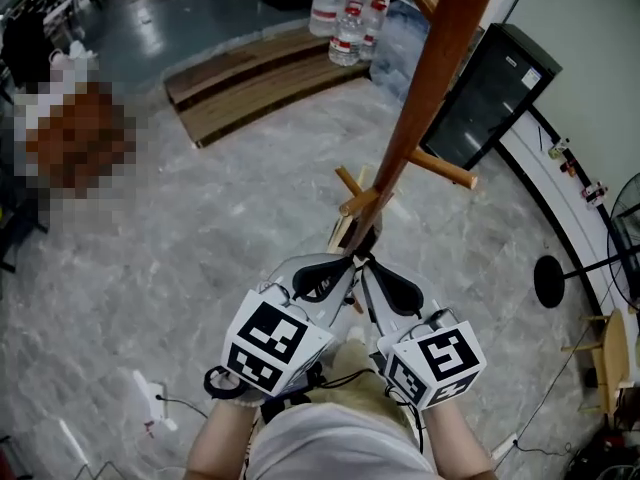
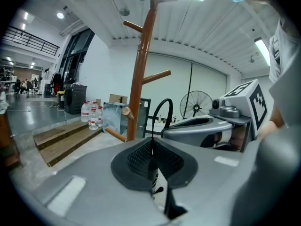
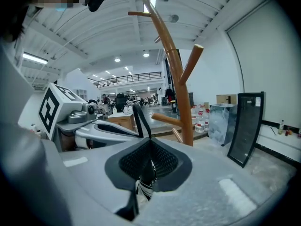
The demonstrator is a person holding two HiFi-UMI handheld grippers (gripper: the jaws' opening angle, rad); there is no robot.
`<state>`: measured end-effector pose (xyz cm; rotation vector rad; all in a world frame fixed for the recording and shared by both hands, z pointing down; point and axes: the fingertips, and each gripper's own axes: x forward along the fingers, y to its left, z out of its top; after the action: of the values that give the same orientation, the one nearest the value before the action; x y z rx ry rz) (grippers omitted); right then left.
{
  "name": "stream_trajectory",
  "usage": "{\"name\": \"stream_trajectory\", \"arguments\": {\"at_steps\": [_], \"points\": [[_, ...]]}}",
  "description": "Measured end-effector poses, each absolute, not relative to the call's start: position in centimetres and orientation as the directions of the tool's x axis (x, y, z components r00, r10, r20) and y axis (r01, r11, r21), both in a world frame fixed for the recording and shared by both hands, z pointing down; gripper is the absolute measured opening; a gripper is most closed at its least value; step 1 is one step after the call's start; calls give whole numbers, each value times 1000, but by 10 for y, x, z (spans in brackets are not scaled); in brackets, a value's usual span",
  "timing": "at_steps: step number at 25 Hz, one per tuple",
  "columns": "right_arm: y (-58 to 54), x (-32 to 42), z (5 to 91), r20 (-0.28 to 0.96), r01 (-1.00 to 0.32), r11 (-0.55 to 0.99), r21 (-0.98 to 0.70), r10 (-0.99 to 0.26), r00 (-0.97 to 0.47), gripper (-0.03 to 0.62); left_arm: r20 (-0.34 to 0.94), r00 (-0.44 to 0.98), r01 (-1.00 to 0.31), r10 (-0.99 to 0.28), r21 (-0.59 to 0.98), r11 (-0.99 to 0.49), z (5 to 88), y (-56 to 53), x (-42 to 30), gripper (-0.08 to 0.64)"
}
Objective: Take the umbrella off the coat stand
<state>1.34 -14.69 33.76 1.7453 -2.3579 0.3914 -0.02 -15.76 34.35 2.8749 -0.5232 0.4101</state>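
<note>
The wooden coat stand [image 1: 430, 98] slants down from the top of the head view to just ahead of my two grippers, which are side by side. My left gripper [image 1: 345, 266] and right gripper [image 1: 368, 268] nearly touch at the tips. In the left gripper view the left gripper [image 2: 151, 142] is shut on the umbrella's thin black strap loop [image 2: 155, 113], which arches over to the right gripper's jaws. In the right gripper view the right gripper [image 3: 150, 142] is shut on the same strap [image 3: 141, 121]. A striped bit of umbrella hangs under the pads; the rest is hidden. The stand's trunk [image 2: 136, 79] [image 3: 181, 88] is close behind.
Pegs [image 1: 440, 171] stick out low on the stand. Water bottles [image 1: 345, 18] and a wooden platform [image 1: 260, 78] lie beyond it. A black cabinet [image 1: 490, 88] stands at the right wall, with a fan's round base [image 1: 548, 280] nearer me. A white device with a cable [image 1: 145, 393] lies on the floor at left.
</note>
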Motion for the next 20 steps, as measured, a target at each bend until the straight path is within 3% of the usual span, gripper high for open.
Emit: {"name": "stream_trajectory", "arguments": {"at_steps": [20], "points": [[-50,110,356,357,-988,-79,-129,-934,28,3,383,924,-27,15,106,-994,361,-65,101,18]]}}
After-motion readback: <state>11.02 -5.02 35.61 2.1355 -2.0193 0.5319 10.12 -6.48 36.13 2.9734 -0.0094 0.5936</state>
